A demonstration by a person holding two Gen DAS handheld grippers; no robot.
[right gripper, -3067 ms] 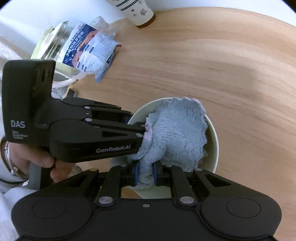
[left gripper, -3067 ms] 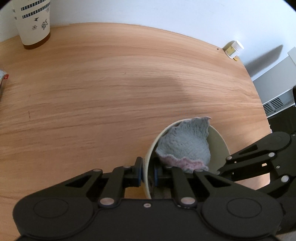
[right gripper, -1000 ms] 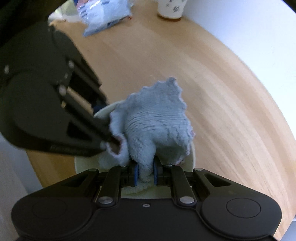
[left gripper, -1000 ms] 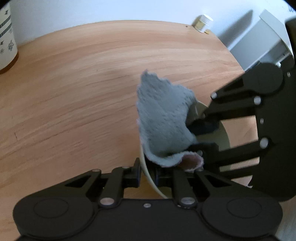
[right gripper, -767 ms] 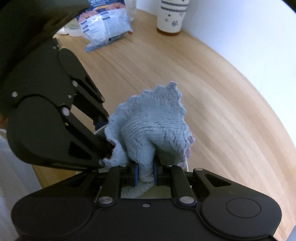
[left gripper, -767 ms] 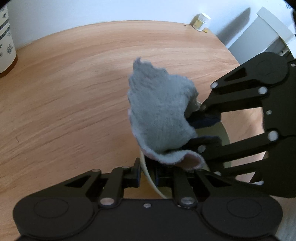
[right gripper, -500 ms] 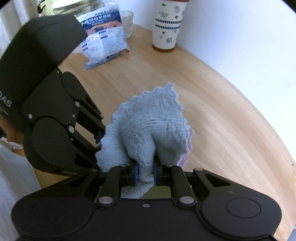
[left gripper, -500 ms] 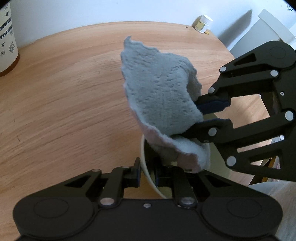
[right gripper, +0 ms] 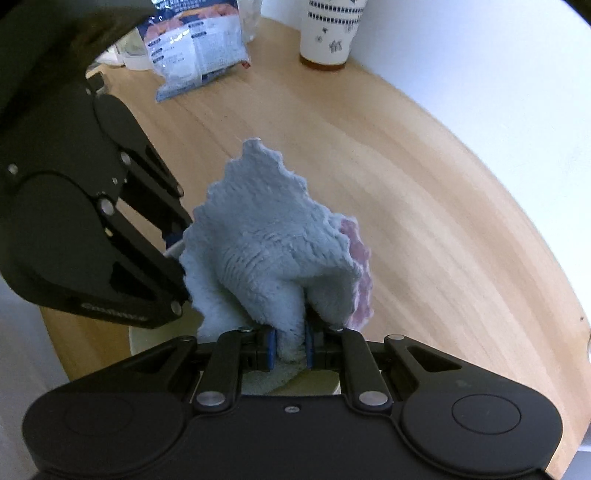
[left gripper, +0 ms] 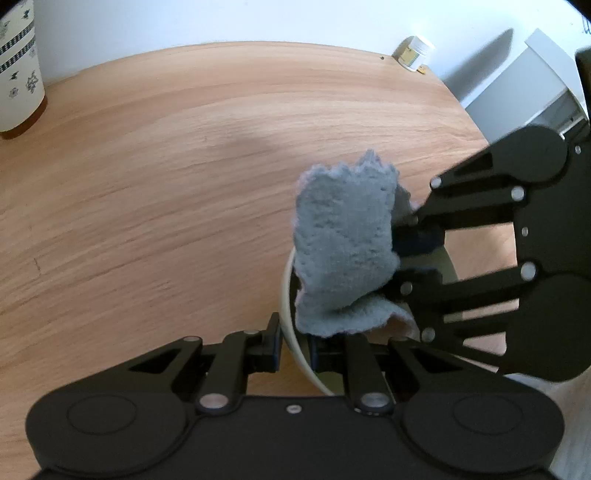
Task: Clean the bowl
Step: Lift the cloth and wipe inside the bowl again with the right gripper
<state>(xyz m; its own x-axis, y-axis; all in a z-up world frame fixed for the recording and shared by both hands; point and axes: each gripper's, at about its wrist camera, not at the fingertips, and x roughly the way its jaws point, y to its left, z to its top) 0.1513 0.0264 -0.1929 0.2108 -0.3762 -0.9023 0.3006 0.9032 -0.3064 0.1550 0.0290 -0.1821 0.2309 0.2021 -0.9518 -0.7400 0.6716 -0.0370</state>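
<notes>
White wall behind, a round wooden table [left gripper: 184, 177] in front — near its front edge sits the cream bowl [left gripper: 286, 295], its rim pinched between the narrow jaws of the left gripper [left gripper: 294, 345]. Over the bowl bunches a grey-blue cloth [right gripper: 269, 251], pink underneath, clamped in the right gripper [right gripper: 289, 345]. Toward the far edge stand a patterned paper cup [right gripper: 328, 33] and a printed packet [right gripper: 195, 48] — a small white jar [left gripper: 413, 51] sits apart at the wall.
</notes>
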